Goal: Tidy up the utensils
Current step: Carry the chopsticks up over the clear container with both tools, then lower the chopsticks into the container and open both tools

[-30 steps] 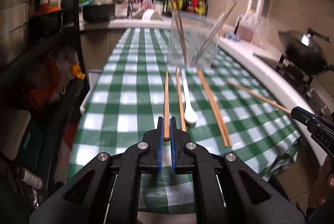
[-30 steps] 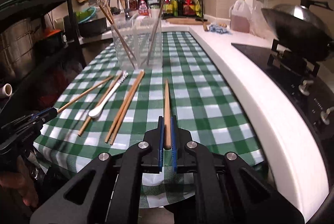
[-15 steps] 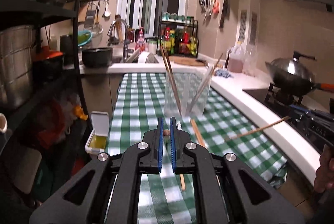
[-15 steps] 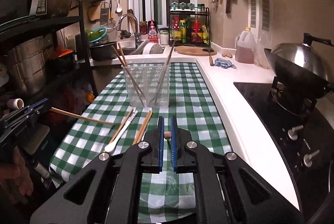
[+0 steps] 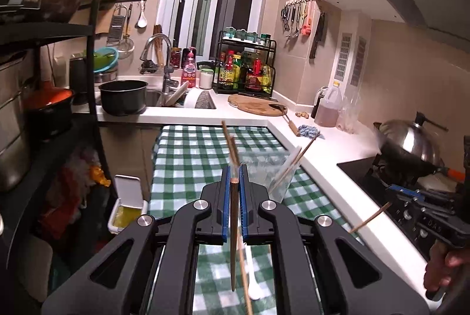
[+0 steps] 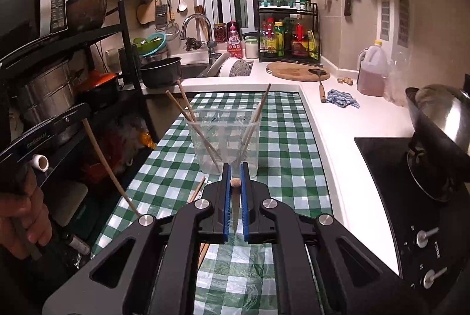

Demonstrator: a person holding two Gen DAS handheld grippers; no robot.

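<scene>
My left gripper is clamped on a wooden chopstick, which hangs down through the blue pads with its tip above the checked cloth. My right gripper is likewise clamped on its own chopstick, seen end-on between the pads. Both sticks are clear of the table.

Ahead stands the clear cup, already holding several chopsticks that lean against its rim. A loose chopstick and a white spoon lie on the cloth below my left gripper.

I judge this the carry step: two sticks lifted, neither delivered yet. Next I need to bring each tip over the cup's mouth, tilt it steeply downward, and release one at a time without knocking the leaning sticks.
</scene>
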